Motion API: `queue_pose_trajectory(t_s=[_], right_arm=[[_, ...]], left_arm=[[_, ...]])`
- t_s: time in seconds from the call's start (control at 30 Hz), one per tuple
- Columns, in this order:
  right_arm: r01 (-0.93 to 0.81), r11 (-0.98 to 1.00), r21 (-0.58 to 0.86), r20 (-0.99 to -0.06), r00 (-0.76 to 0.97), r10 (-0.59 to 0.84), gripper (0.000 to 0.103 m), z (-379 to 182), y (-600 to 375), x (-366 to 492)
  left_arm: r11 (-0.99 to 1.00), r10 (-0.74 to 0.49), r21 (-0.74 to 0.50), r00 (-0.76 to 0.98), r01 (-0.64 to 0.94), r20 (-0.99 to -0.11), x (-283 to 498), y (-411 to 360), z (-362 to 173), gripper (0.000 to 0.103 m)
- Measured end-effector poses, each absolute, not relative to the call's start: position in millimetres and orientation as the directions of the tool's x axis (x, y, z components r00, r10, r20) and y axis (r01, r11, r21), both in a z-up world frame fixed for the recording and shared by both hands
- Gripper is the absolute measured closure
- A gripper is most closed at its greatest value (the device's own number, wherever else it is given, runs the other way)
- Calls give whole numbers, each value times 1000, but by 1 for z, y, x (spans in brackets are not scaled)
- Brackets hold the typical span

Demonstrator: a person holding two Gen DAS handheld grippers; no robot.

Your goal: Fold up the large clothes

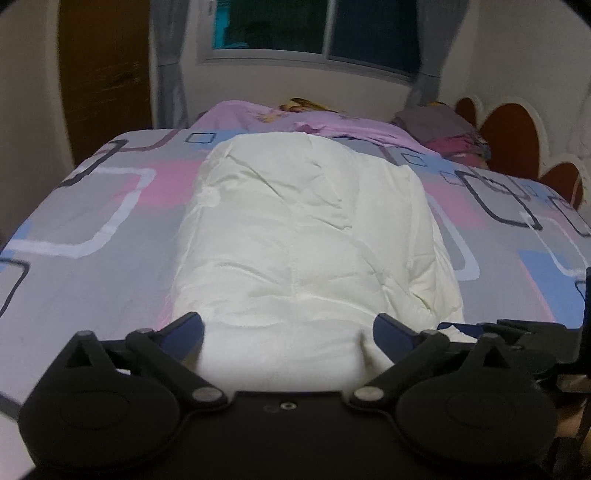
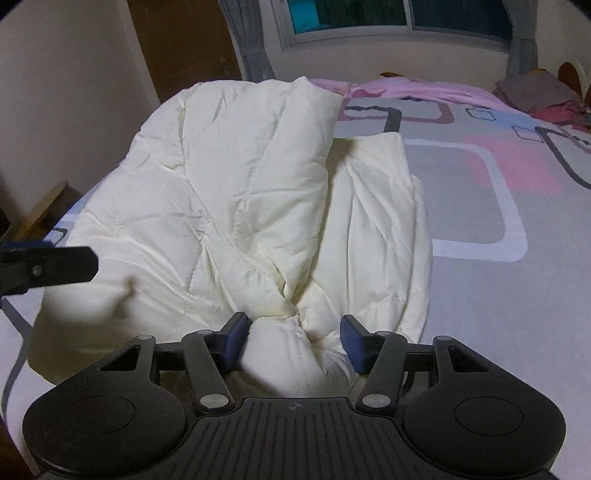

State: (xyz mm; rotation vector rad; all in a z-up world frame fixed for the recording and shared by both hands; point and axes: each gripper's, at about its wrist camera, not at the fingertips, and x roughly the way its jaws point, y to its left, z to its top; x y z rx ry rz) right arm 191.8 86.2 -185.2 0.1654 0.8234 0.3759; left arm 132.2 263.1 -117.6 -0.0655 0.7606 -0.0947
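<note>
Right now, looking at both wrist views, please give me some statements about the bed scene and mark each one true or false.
1. The cream quilted garment lies on a bed sheet patterned with squares. True.
2. The left claw is shut tight on the garment. False: its jaws stand wide open, with cloth between them but not pinched.
3. A bunched fold of the garment sits between the fingers of the right claw. True.
4. The garment is dark blue. False: it is cream white.
5. A window is on the wall beyond the bed. True.
</note>
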Motion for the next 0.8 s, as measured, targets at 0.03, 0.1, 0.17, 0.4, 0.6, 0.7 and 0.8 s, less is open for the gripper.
queue_pose_trajectory(t_s=[0.03,0.1,0.17,0.4,0.6,0.7,0.8], right_arm=[[-258,920,296,-677,623,393,46,-180,83,190],[-247,916,317,-655,642,399,32,-165,77,178],[-240,911,335,-594,697,402,8,-147,67,159],[-291,925,244,-551,743,379,6,-102,50,86],[-287,929,233,-527,766,369,0,-64,35,7],[-287,930,229,-485,794,365,0,-41,27,-35],[-268,936,229,-441,829,345,0,-21,21,-68]], left_arm=[[995,-95,-88,721,47,-686,128,262,-115,0],[996,-75,-86,722,22,-688,118,260,-111,0],[997,-46,-80,718,-14,-694,105,256,-107,0],[996,15,-52,718,-71,-696,46,238,-84,0],[994,79,-3,755,-106,-651,-21,220,-51,0],[991,89,-17,759,-131,-645,-49,213,-34,0],[988,54,-77,760,-135,-648,-74,213,-20,0]])
